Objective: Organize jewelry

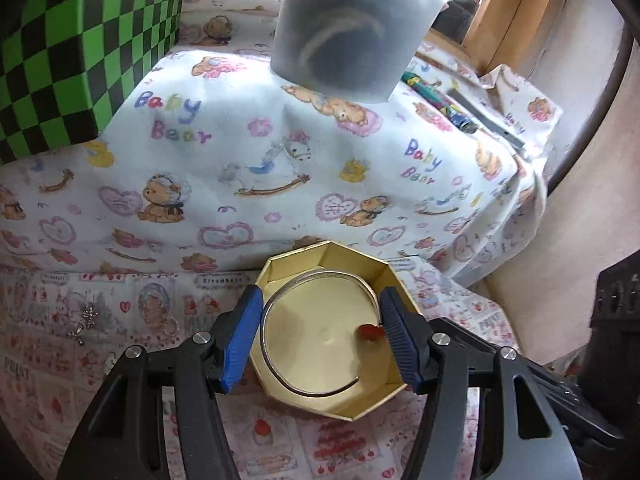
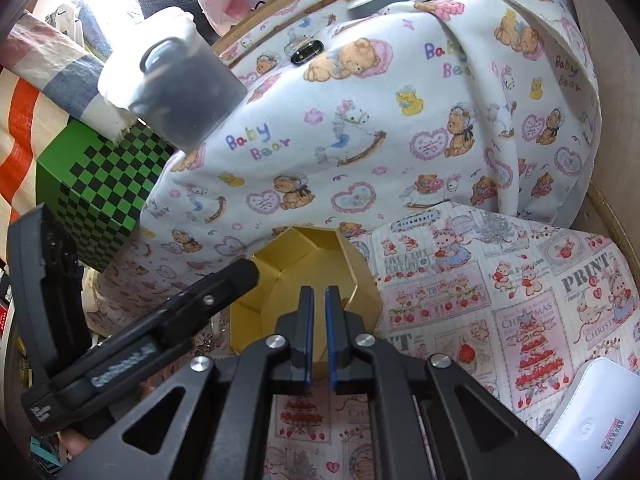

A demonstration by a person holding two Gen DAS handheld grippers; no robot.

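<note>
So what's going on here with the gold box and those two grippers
A person is sorting jewelry with a handheld gripper in each hand. The left gripper has its jaws spread on either side of an open gold octagonal box on a printed cloth. Inside the box lie a silver bangle and a small red piece. The right gripper hangs over the same box with its jaws shut and nothing visibly held. A few silver pieces lie on the cloth beside the box.

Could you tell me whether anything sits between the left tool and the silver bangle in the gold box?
Nothing visible does. The left tool is open, its fingers straddling the gold octagonal box from above. The silver bangle lies uncovered inside, beside a small red piece. The box has no lid on it.
</note>
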